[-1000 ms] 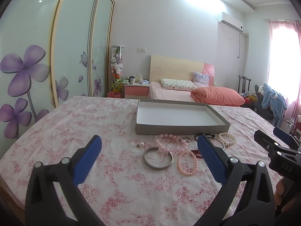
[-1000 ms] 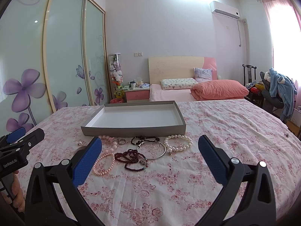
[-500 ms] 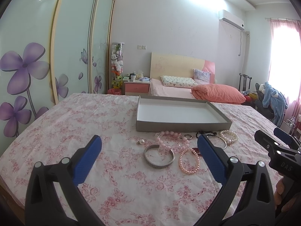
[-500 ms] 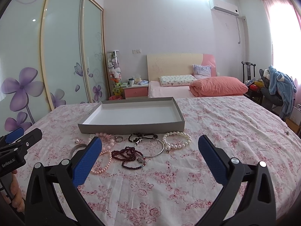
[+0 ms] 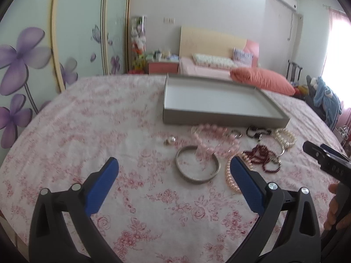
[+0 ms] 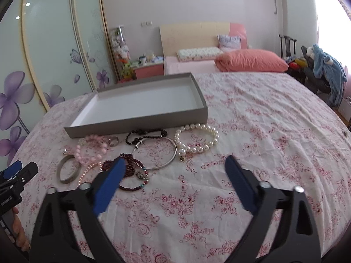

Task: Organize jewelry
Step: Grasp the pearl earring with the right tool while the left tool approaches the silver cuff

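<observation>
An empty grey tray [image 5: 223, 119] [image 6: 140, 123] lies on the floral bedspread. In front of it lies jewelry: a silver bangle [image 5: 197, 164] [image 6: 67, 172], pink bead bracelets [image 5: 210, 140] [image 6: 90, 151], a pink pearl bracelet [image 5: 230, 176], dark red beads [image 5: 263, 159] [image 6: 131, 175], a thin silver hoop [image 6: 154, 153], a white pearl bracelet [image 5: 285, 137] [image 6: 197, 139], black beads [image 6: 144, 135] and rings [image 5: 170, 140] [image 6: 113, 141]. My left gripper [image 5: 173, 167] is open just short of the bangle. My right gripper [image 6: 174, 164] is open, near the hoop and dark beads. Both are empty.
The bedspread [image 6: 263, 131] stretches wide to the right. A wardrobe with purple flowers [image 5: 33, 54] stands at left. Behind are a second bed with an orange pillow [image 6: 250, 63], a nightstand [image 5: 162, 66] and a chair with blue clothes [image 6: 324, 74].
Both grippers have moved forward and tilted down toward the jewelry, which now looks closer and larger. The jewelry and the tray have not moved. Both grippers stay open.
</observation>
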{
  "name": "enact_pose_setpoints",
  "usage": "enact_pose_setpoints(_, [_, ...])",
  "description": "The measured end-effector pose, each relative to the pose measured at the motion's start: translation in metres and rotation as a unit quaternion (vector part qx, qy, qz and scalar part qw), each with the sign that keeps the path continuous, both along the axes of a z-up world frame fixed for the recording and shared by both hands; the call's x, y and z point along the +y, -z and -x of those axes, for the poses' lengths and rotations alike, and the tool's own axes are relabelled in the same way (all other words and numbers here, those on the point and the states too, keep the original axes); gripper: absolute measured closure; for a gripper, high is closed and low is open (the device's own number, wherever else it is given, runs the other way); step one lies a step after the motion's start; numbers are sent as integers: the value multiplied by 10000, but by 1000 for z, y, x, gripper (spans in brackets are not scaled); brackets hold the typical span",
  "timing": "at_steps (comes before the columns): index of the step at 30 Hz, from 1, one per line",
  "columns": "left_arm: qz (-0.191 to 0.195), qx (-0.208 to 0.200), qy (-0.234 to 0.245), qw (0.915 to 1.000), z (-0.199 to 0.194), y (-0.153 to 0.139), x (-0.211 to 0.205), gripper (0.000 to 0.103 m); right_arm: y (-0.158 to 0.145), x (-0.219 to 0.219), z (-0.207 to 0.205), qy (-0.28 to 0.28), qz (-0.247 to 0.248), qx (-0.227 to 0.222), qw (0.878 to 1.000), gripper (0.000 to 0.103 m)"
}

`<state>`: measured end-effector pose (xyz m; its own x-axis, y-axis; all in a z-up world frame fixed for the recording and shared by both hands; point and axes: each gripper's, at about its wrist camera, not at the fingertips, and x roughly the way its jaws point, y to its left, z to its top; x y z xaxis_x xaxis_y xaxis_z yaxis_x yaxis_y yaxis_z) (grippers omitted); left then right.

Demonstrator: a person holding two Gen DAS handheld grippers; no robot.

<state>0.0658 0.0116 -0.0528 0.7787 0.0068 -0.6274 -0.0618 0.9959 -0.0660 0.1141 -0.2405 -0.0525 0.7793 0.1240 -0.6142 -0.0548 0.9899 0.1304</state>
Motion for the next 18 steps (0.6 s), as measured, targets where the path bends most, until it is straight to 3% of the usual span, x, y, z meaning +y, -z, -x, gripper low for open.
enact_pose_setpoints(10, [33,397,75,9992,-21,15,4,4,29,4,-35,-11,-86,1012,9948,72])
enact_pose_setpoints(18, [22,666,63,9978,-33,21,6,4,33,4,-50,84,-161,1136,9934,76])
